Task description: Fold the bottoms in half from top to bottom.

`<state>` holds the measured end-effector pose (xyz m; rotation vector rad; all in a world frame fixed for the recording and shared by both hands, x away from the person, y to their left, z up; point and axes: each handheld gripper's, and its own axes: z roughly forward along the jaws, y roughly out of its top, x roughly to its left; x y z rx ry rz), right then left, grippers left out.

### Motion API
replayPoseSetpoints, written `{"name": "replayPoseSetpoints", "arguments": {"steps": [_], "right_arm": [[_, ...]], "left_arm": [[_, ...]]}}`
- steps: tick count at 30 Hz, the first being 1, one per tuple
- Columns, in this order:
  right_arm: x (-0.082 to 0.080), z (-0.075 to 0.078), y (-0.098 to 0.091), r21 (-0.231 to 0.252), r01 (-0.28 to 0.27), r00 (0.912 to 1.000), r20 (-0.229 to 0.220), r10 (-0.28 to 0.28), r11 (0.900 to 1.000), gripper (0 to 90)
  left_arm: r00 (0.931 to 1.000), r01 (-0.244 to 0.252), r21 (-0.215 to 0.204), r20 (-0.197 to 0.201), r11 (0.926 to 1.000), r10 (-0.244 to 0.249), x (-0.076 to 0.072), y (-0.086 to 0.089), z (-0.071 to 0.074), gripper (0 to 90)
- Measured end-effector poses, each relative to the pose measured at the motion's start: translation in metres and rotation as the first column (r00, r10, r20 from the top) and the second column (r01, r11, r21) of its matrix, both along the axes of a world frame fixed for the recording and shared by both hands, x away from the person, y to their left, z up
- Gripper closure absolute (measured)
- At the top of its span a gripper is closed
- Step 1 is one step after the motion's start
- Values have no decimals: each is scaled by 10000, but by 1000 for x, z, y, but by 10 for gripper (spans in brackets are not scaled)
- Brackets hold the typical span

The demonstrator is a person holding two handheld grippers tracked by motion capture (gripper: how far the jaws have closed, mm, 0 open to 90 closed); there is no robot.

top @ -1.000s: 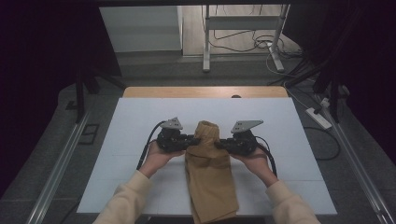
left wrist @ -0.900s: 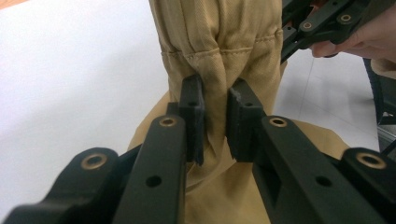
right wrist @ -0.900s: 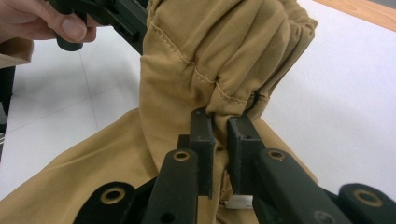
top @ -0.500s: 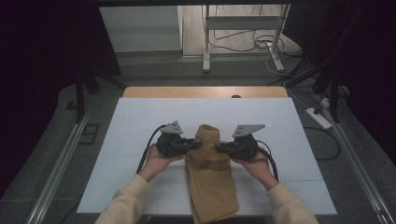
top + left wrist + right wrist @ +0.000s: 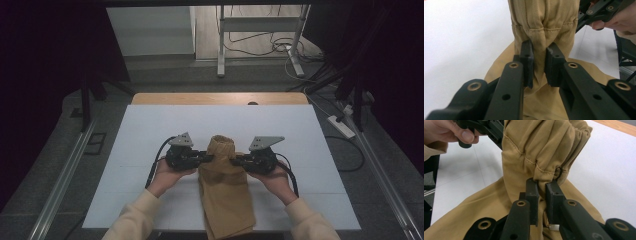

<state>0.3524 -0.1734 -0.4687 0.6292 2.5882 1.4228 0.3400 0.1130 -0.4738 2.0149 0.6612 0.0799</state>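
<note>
- A tan garment (image 5: 226,192), of twill cloth with a stitched, gathered hem, lies along the middle of the white worktop (image 5: 150,125), its near end hanging over the edge by the person.
- The far end of the garment is lifted off the worktop and bunched into a rounded hump between the two tools.
- The left tool (image 5: 209,159) comes in from the left side of the garment; its jaws stand narrow, clamped on a pinch of the cloth just below the hem seam, as the left gripper view (image 5: 539,65) shows.
- The right tool (image 5: 236,161) comes in from the opposite side; its jaws are likewise narrow and grip a fold of the gathered hem, seen close in the right gripper view (image 5: 541,192).
- Both tools lie about level, pointing at each other, with the raised cloth between them.
- The left hand (image 5: 167,175) and the right hand (image 5: 274,179) hold the tool bodies from the near side; pale sleeves cover the forearms.
- A black cable (image 5: 156,162) loops from the left tool across the worktop.
</note>
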Motion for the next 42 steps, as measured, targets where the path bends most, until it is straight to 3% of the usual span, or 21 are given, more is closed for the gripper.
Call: {"name": "replayPoseSetpoints", "arguments": {"steps": [11,21,42], "right_arm": [[-12,-3,-6,38,-95,9999,-145,95,9999,816],[-20,-13,-7,-211,-245,9993,-291,239,9995,816],[-30,-21,-12,-392,-354,9987,-374,339,9986,811]], "left_arm": [[9998,197,65,-83,9998,-196,-11,-2,-5,779],[9990,374,152,-265,9992,-370,-21,-4,-15,776],[9976,628,254,-310,9977,-620,-30,-7,-22,765]]}}
